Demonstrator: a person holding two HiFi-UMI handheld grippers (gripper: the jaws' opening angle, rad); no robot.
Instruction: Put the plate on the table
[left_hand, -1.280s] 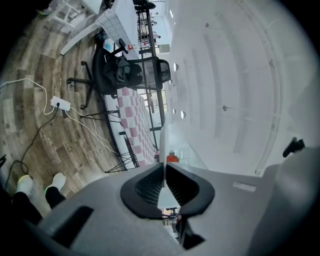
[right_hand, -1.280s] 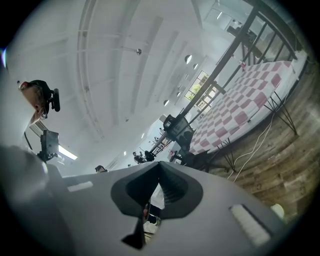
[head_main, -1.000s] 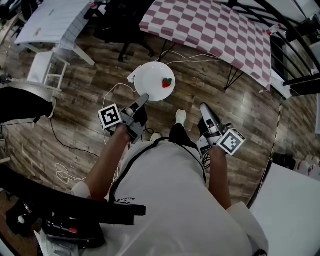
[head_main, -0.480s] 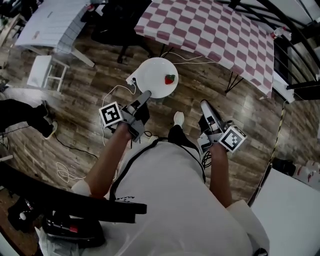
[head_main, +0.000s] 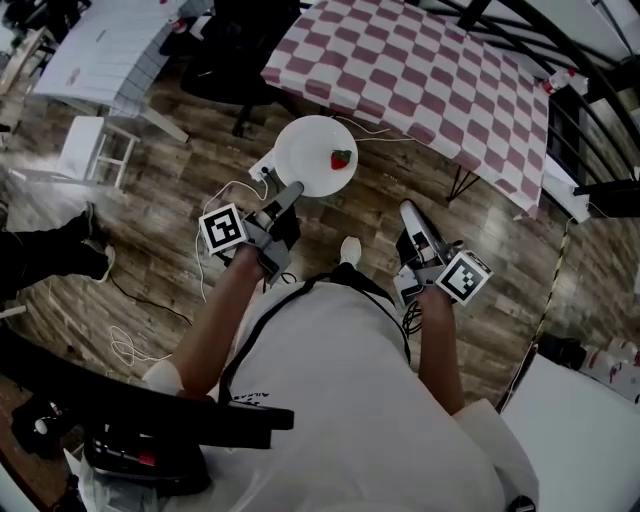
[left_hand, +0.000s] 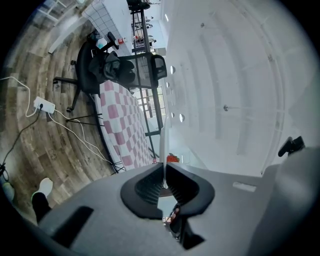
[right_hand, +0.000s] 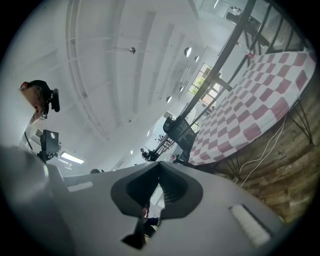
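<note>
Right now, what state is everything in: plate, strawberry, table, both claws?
plate: held by its rim, above the floor.
strawberry: lying on the plate.
table: checked top, plate not on it yet.
left claw: shut on the plate's rim.
right claw: shut, empty.

A white short-sleeved top (head_main: 340, 400) with dark piping at the neck is being worn, along with black trousers (head_main: 362, 272) and a white shoe (head_main: 350, 250). The left gripper (head_main: 291, 191) and right gripper (head_main: 408, 211), grey and black in build, are each being topped by a cube (head_main: 222, 230) bearing black-and-white square markers
</note>
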